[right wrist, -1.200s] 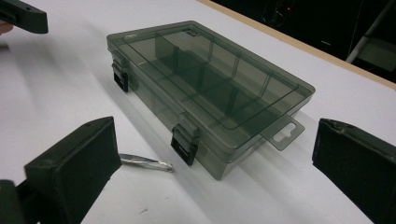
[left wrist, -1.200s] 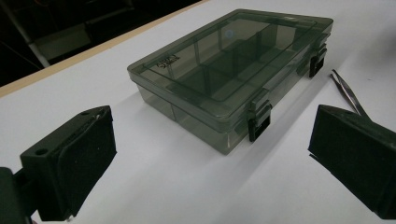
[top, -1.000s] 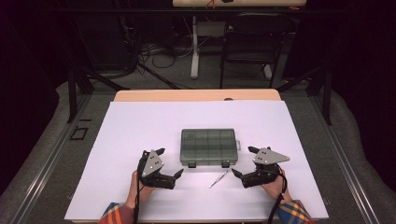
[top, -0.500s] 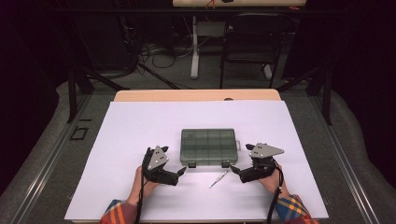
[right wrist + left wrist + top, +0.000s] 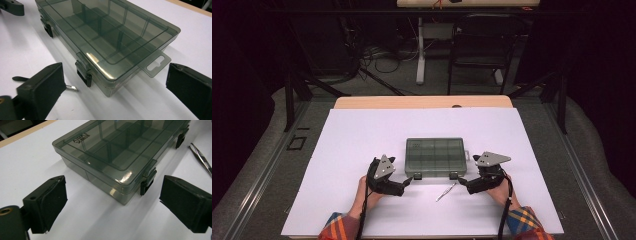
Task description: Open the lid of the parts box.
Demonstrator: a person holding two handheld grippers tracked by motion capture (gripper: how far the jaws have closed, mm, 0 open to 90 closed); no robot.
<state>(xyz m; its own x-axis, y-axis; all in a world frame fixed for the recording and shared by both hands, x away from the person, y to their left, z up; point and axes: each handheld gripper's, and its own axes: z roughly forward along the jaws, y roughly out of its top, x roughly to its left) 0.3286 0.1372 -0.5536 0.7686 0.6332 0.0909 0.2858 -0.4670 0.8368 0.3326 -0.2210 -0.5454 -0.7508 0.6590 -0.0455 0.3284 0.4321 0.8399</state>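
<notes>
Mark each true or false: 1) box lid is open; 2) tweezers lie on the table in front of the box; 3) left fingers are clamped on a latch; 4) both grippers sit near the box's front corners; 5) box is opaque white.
1) False. The compartment box has its lid down, and both front latches look shut.
2) True. The tweezers lie on the white table, in front of the box near its right latch.
3) False. The left gripper stands open, and the left latch is between but apart from its fingers.
4) True. The right gripper is open by the other corner.
5) False. It is smoky see-through plastic with dividers visible.
</notes>
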